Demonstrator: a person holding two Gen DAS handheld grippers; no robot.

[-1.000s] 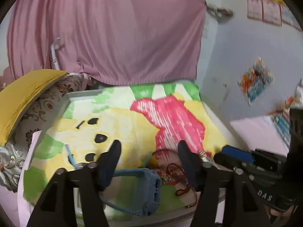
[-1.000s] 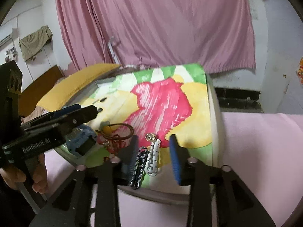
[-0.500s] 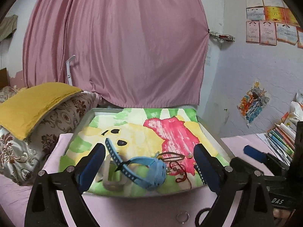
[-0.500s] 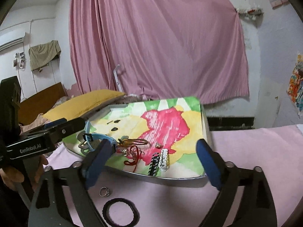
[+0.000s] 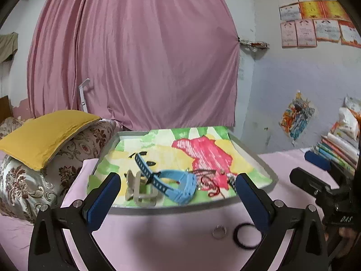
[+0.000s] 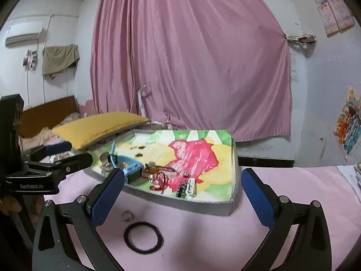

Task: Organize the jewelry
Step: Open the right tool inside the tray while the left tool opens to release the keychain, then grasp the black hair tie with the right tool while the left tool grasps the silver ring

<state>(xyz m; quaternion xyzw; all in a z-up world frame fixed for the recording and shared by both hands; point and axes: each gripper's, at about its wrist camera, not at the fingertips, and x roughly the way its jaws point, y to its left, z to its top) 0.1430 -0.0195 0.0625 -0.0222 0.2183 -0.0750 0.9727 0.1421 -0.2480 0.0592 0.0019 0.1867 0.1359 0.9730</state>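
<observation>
A metal tray (image 5: 255,155) (image 6: 234,158) lined with a bright cartoon drawing rests on the pink bedsheet. In it lie a blue watch (image 5: 178,185) (image 6: 128,163), a beige clip (image 5: 140,189), a red cord bracelet (image 5: 211,184) (image 6: 160,181) and two braided bracelets, one black and one white (image 6: 187,188). A black hair tie (image 5: 247,236) (image 6: 143,237) and a silver ring (image 5: 219,231) (image 6: 127,215) lie on the sheet in front of the tray. My left gripper (image 5: 178,201) and right gripper (image 6: 180,198) are both open and empty, held back from the tray's near edge.
A yellow pillow (image 5: 45,133) on patterned cushions lies left of the tray. A pink curtain (image 5: 135,56) hangs behind. Stacked books (image 5: 338,149) sit at the right. The right gripper shows in the left wrist view (image 5: 320,180), the left gripper in the right wrist view (image 6: 45,169).
Both grippers have pulled back from the tray and opened wide. The right gripper has let go of the braided bracelets, which now lie in the tray. The ring and hair tie came into view.
</observation>
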